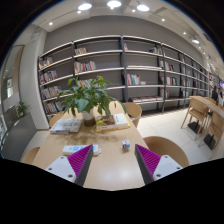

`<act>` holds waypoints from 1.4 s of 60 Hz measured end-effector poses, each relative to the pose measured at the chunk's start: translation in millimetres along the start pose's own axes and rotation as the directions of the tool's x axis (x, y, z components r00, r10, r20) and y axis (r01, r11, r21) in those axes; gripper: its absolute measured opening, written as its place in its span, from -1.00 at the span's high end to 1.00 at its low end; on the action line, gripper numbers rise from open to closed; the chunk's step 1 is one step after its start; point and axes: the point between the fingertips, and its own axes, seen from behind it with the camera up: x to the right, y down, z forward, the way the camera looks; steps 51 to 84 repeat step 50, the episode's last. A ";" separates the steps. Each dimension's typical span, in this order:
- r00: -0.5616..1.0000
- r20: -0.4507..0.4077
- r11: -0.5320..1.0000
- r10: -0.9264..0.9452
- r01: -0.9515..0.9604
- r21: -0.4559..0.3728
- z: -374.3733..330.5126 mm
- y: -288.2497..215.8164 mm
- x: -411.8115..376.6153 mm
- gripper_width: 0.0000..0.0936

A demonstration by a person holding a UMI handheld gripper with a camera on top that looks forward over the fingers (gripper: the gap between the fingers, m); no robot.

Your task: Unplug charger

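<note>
My gripper (112, 160) is open, its two magenta pads (80, 158) spread wide over a light wooden table (112, 172). Nothing is between the fingers. A small white and blue object (126, 145) sits on the table just ahead of the right finger; I cannot tell whether it is the charger. No cable or socket shows clearly.
A potted green plant (88, 97) stands at the middle of the table with books or papers (68, 125) beside it. Wooden chairs (133, 110) ring the table. Tall bookshelves (120, 70) line the far wall. More tables and chairs (205, 112) stand at the right.
</note>
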 end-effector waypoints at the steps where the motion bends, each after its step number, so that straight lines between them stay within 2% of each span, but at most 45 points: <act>1: 1.000 -0.001 1.000 -0.001 0.001 -0.004 -8.0 4.7 -3.0 -0.78; 10: 0.999 0.018 0.997 -0.038 0.039 -0.060 -67.4 62.1 -36.7 -0.78; 14: 0.998 0.037 0.994 -0.054 0.057 -0.089 -92.3 74.9 -49.8 -0.78; 21: 0.994 0.061 0.991 -0.088 0.093 -0.093 -122.1 92.8 -70.3 -0.79; 31: 0.990 0.099 0.989 -0.098 0.108 -0.098 -148.5 99.6 -88.4 -0.82; 50: 0.990 0.095 0.990 -0.107 0.115 -0.086 -172.1 99.5 -88.8 -0.81; 84: 0.990 0.095 0.990 -0.107 0.115 -0.086 -172.1 99.5 -88.8 -0.81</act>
